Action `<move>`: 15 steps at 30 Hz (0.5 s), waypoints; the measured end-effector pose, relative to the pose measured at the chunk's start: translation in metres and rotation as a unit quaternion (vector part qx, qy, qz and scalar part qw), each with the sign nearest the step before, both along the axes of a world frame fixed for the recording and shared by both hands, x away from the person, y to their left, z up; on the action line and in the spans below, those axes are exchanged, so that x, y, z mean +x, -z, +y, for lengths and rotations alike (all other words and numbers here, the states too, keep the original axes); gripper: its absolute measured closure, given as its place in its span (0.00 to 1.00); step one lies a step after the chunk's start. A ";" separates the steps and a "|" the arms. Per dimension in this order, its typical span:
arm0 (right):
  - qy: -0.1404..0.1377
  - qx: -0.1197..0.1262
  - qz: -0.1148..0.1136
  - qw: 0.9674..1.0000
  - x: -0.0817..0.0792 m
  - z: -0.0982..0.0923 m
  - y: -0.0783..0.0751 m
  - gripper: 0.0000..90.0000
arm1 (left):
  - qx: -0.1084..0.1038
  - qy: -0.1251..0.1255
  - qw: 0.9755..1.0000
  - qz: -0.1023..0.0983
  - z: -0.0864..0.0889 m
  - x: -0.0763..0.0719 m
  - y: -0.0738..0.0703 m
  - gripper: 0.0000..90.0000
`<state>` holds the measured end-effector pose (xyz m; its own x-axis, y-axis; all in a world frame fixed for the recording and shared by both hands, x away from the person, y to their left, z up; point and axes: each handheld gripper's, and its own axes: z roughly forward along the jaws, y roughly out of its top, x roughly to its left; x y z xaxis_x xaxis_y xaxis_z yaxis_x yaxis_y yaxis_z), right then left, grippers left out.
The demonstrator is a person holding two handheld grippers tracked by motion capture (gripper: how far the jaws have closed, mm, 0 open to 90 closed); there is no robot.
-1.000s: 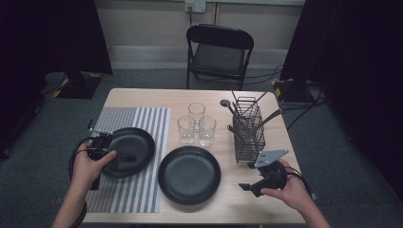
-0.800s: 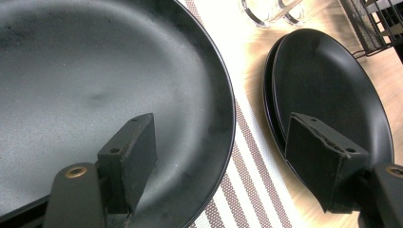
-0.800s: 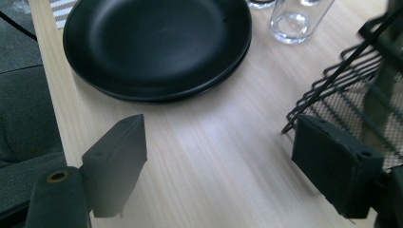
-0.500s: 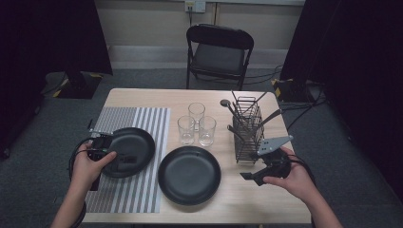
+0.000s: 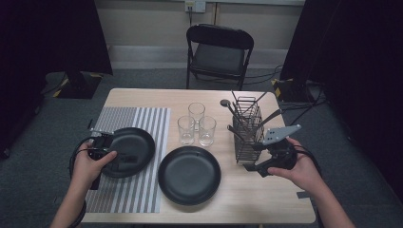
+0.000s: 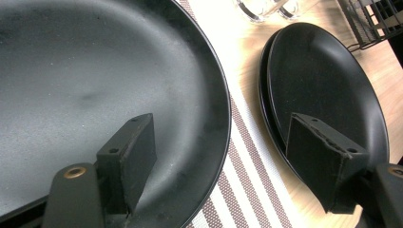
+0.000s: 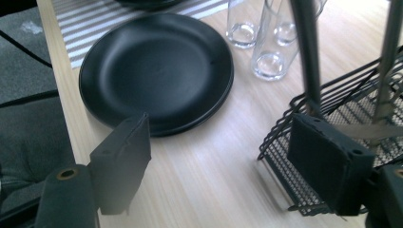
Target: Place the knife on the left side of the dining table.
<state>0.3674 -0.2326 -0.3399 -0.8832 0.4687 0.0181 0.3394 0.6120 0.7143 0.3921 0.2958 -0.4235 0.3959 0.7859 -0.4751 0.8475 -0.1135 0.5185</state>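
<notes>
L gripper (image 5: 107, 145) sits over the near-left rim of the black plate (image 5: 127, 151) on the striped mat (image 5: 142, 123), jaws apart, 1 over the plate, 1 past its rim. R gripper (image 5: 252, 159) is just beside the wire caddy (image 5: 247, 130) (utensils inside), jaws wide w/ nothing between, closing slightly. 2nd plate (image 5: 189, 174) lies mid-table, 3 glasses (image 5: 196, 124) behind it.

Right gripper (image 5: 253, 160) rose from the bench (image 5: 266, 199) edge and moved up beside the wire cutlery basket (image 5: 247, 130); its jaws closed slightly, nothing between them.
</notes>
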 end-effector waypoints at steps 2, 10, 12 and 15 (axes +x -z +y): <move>0.003 -0.005 -0.005 1.000 0.002 0.001 -0.004 0.25 | 0.001 0.002 1.000 0.002 0.000 0.000 0.000 0.28; 0.010 -0.011 -0.009 1.000 0.018 0.003 -0.013 0.26 | 0.003 0.007 1.000 0.004 -0.001 0.001 0.002 0.28; 0.015 -0.010 -0.009 1.000 0.021 0.003 -0.014 0.26 | 0.001 0.006 1.000 0.006 -0.002 0.000 0.003 0.28; 0.017 -0.011 -0.010 1.000 0.024 0.004 -0.015 0.27 | 0.003 0.009 1.000 0.007 -0.004 0.000 0.003 0.28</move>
<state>0.3916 -0.2289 -0.3251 -0.8668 0.4985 -0.0091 0.3464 0.6153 0.7081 0.3922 0.2920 -0.4270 0.4034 0.7810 -0.4768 0.8529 -0.1321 0.5051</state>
